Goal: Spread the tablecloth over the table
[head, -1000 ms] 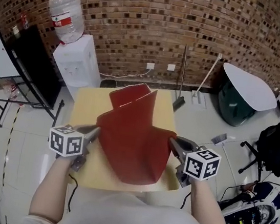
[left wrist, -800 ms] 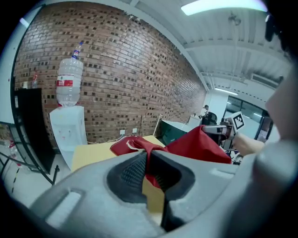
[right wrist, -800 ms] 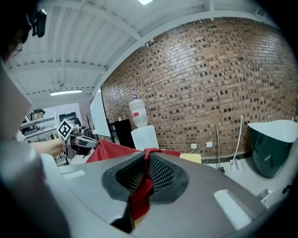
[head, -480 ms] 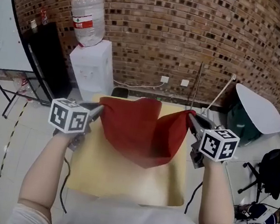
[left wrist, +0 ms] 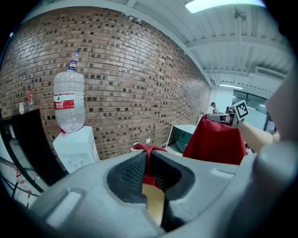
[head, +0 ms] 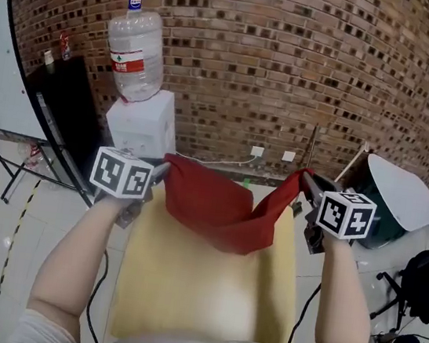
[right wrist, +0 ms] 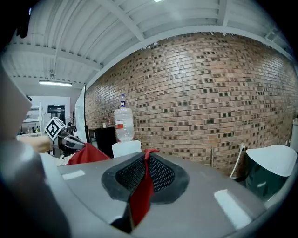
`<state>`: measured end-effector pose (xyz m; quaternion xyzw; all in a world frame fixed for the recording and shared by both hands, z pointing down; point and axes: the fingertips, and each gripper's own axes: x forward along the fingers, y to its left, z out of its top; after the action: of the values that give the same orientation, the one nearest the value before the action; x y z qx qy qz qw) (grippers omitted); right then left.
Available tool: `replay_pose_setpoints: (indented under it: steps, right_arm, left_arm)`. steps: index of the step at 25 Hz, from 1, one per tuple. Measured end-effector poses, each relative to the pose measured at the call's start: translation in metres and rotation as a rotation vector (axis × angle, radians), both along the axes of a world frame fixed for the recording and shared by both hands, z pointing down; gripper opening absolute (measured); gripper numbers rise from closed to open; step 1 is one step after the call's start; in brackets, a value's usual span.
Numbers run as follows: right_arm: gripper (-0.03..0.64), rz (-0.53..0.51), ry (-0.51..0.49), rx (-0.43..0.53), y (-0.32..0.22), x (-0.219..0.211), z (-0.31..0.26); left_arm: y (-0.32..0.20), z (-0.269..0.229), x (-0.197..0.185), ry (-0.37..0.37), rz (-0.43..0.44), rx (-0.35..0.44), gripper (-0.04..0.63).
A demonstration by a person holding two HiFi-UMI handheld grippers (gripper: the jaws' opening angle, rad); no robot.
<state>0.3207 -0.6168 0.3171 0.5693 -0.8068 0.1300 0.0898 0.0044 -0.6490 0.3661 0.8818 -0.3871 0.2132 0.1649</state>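
Fingers [left wrist: 132, 173] of the left gripper [head: 162, 170] are pressed together on a corner of the red tablecloth [head: 225, 208]. The right gripper [head: 306, 179] has its fingers [right wrist: 156, 175] clamped the same way on another corner. The cloth sags between them in a loose fold over the far end of the yellow worktop [head: 198, 291], whose near part lies bare. A water dispenser [head: 143, 127] carrying a bottle [head: 137, 45] stands just beyond the far left corner, against the brick wall [head: 292, 67]. A second ago both grippers were low at the near edge with the cloth draped on the worktop. Now they are raised and further out.
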Motion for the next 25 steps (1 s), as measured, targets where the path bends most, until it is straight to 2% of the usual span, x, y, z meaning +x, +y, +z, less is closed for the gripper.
replay_pose_setpoints:
  steps: [7, 11, 14, 18, 21, 25]
  right_arm:
    - [0.017, 0.074, 0.0, -0.016, -0.085, 0.023, -0.005]
    - [0.017, 0.107, -0.017, -0.016, -0.118, 0.031, -0.01]
    - [0.017, 0.131, -0.006, -0.014, -0.13, 0.037, -0.006]
    - [0.017, 0.163, 0.015, -0.033, -0.133, 0.05, 0.011]
    - [0.017, 0.183, -0.004, -0.064, -0.132, 0.061, 0.026]
    - [0.017, 0.198, -0.007, -0.065, -0.126, 0.065, 0.029]
  left_arm:
    - [-0.093, -0.001, -0.017, -0.029, -0.059, -0.004, 0.025]
    - [-0.126, -0.001, -0.028, -0.035, -0.095, 0.002, 0.025]
    - [-0.137, 0.005, -0.037, -0.042, -0.115, -0.002, 0.025]
    - [-0.139, 0.031, -0.047, -0.095, -0.12, -0.023, 0.025]
    - [-0.137, 0.048, -0.055, -0.091, -0.135, -0.053, 0.025]
    - [-0.135, 0.047, -0.06, -0.074, -0.142, -0.046, 0.025]
